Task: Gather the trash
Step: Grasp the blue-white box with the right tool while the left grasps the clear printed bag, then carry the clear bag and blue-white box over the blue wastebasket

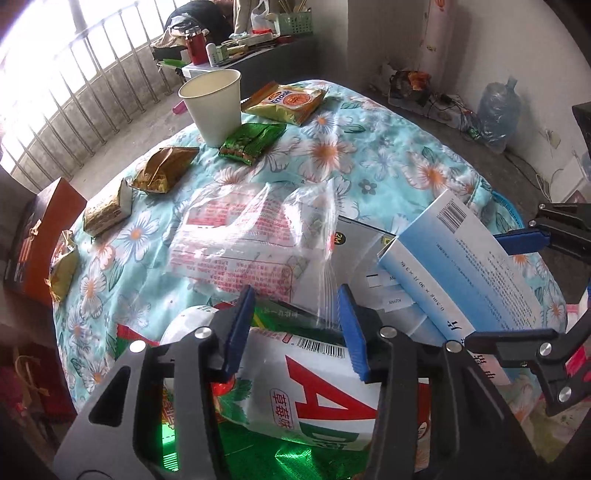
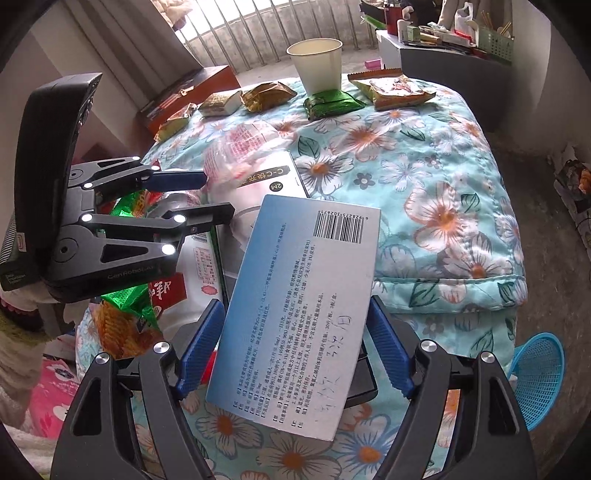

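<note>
My right fingers [image 2: 293,350] grip a blue-white box [image 2: 295,317] by its long edges, tilted, its barcode end toward one o'clock. My left fingers [image 1: 297,328] stand open above a pile of wrappers; a clear bag [image 1: 255,236] lies just past them at twelve, and nothing is between them.

I judge the job about half done: a heap of packets [image 1: 314,398] is gathered at the near edge, but five snack packs remain in a row at the far side, among them a green pack [image 1: 251,144] and a yellow pack [image 1: 284,101], beside a paper cup [image 1: 214,105].

The surface wears a floral quilt [image 2: 424,192]. A barred window [image 2: 236,29] sits at twelve, a blue basket [image 2: 539,376] on the floor at four.
</note>
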`<state>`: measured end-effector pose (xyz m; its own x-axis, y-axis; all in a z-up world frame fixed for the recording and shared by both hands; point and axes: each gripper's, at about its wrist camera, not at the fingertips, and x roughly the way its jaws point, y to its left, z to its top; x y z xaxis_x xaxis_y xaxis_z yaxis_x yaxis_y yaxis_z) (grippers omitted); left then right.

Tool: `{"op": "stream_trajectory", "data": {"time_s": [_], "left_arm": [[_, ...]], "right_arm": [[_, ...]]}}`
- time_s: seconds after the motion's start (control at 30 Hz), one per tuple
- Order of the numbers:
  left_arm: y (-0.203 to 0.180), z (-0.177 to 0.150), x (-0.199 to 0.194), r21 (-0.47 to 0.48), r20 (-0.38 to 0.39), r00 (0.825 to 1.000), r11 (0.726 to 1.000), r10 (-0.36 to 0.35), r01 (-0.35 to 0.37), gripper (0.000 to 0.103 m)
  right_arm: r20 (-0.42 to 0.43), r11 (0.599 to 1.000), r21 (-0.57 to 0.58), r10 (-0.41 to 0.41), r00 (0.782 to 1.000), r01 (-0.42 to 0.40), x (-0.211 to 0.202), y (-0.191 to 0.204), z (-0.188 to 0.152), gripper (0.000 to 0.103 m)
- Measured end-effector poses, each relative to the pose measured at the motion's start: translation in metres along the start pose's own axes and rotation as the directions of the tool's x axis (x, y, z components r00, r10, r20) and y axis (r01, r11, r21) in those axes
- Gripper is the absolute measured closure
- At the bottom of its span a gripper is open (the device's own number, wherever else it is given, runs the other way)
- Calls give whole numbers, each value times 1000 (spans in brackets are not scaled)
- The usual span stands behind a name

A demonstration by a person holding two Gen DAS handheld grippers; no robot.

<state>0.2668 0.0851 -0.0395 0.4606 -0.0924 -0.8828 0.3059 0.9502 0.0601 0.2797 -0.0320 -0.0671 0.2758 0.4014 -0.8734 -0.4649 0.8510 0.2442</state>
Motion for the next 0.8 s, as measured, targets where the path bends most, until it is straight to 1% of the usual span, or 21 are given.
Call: {"op": "stream_trajectory", "data": {"time_s": [0.07, 0.1, 0.17, 0.2, 0.27, 0.37, 0.53, 0.8], "left_arm": [[3, 0, 0, -20, -4, 1000, 1000, -8, 8, 72], [4, 0, 0, -27, -6, 1000, 1000, -10, 10, 73], [6, 0, 0, -36, -7, 1000, 999, -12, 12, 81], [7, 0, 0, -40, -8, 1000, 999, -13, 12, 84], [8, 0, -2, -47, -4, 1000, 999, -19, 19, 93], [10, 0, -6, -53, 12, 1000, 998, -20, 20, 102], [14, -1, -17, -61, 58, 998, 998, 1, 2, 103], [24, -5, -38, -76, 131, 991, 997, 33, -23, 103]], "right_arm": [[0, 1000, -4, -1, 1000, 1, 0, 1, 1, 27], [-1, 1000, -6, -2, 1000, 2, 0, 1, 1, 27], [1, 1000, -7, 0, 1000, 0, 1, 1, 2, 27], [1, 1000, -4, 2, 1000, -2, 1, 1, 2, 27], [-1, 1000, 2, 4, 1000, -4, 1, 1, 3, 27], [1, 1000, 8, 7, 1000, -7, 0, -1, 3, 27], [4, 1000, 24, 10, 1000, -10, 0, -2, 3, 28], [31, 999, 39, 17, 999, -18, -6, -4, 3, 28]]}}
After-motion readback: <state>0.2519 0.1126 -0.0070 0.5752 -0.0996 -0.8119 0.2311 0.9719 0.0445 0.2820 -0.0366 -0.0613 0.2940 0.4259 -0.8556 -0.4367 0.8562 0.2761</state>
